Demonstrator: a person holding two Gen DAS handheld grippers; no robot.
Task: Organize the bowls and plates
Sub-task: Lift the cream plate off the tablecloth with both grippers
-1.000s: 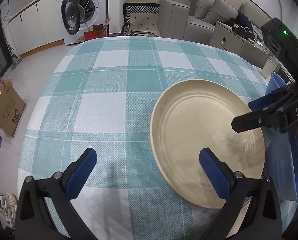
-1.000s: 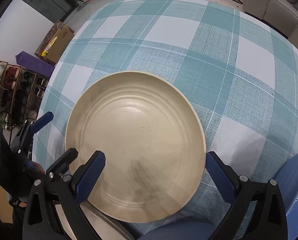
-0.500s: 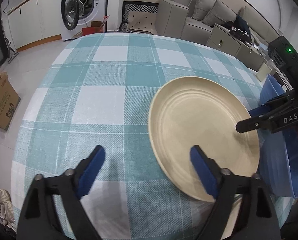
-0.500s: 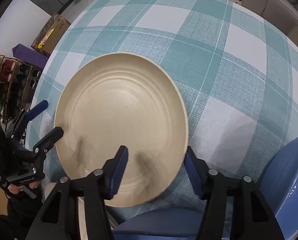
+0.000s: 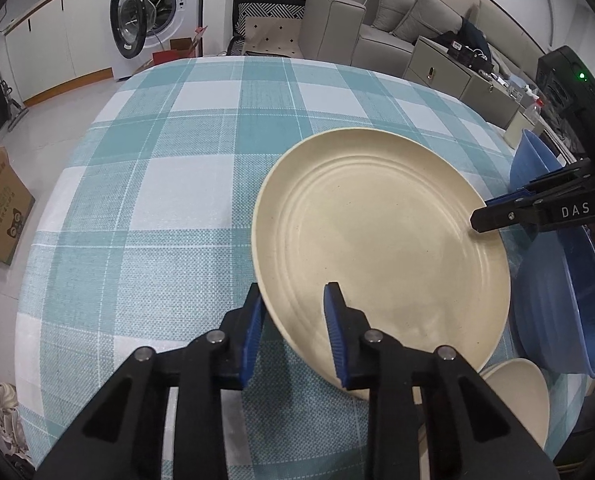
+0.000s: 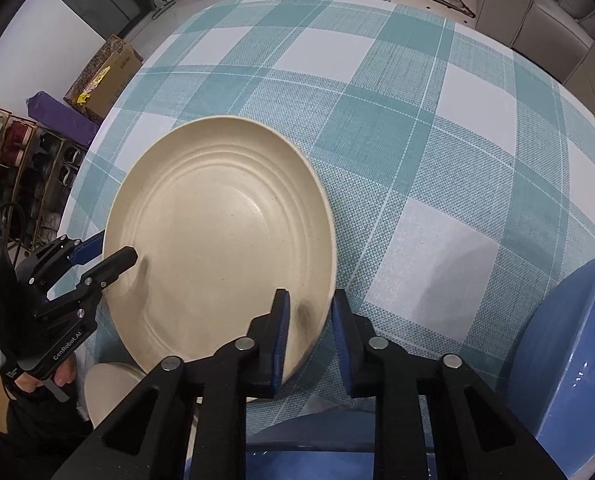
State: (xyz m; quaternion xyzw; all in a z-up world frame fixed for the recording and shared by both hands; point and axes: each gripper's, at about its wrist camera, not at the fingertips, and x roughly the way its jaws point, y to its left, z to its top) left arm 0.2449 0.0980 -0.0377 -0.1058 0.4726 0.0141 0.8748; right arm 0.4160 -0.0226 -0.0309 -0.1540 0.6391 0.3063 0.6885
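Both tongs pinching opposite rims of the beige plate (image 5: 381, 236) over the checked bench (image 5: 169, 184).

Left tongs (image 5: 293, 332) narrow, pads straddling the plate's near-left rim; right tongs (image 6: 309, 336) narrow on the opposite rim. Plate looks tilted, but can't tell whether it's clear of the cloth. Left view only: washing machine (image 5: 153, 12), sofa (image 5: 381, 32), blue bowl (image 5: 557, 280) just right of the plate. Right view only: shoe rack (image 6: 13, 176), the hand (image 6: 63, 376) gripping the left tool. Second beige dish (image 5: 517, 396) sits partly under the plate's near edge.
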